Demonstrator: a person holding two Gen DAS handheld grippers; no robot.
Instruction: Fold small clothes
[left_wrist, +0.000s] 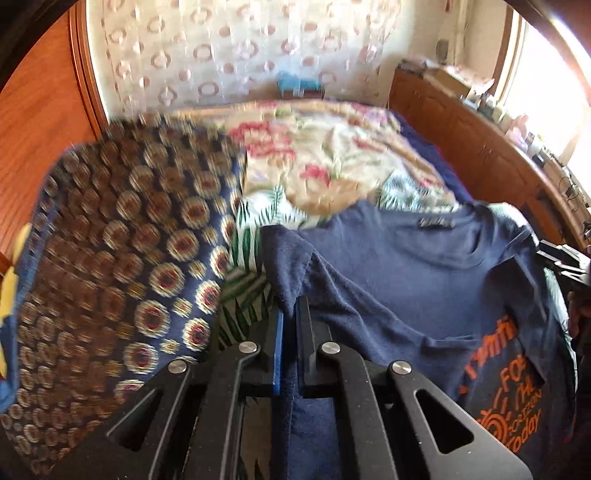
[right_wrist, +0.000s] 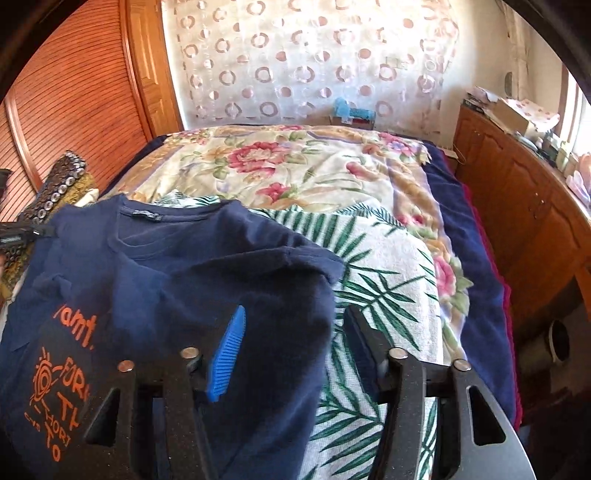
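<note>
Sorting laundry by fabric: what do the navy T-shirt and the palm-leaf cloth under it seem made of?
Navy T-shirt: likely soft cotton jersey, matte, limp folds, orange print. Palm-leaf cloth: coarser woven cotton or linen by its visible grainy weave; fibre uncertain.

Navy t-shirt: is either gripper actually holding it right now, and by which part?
The left gripper is shut on the navy t-shirt, apparently at its sleeve or shoulder edge. The right gripper is open, holding nothing, though shirt fabric lies between its fingers.
</note>
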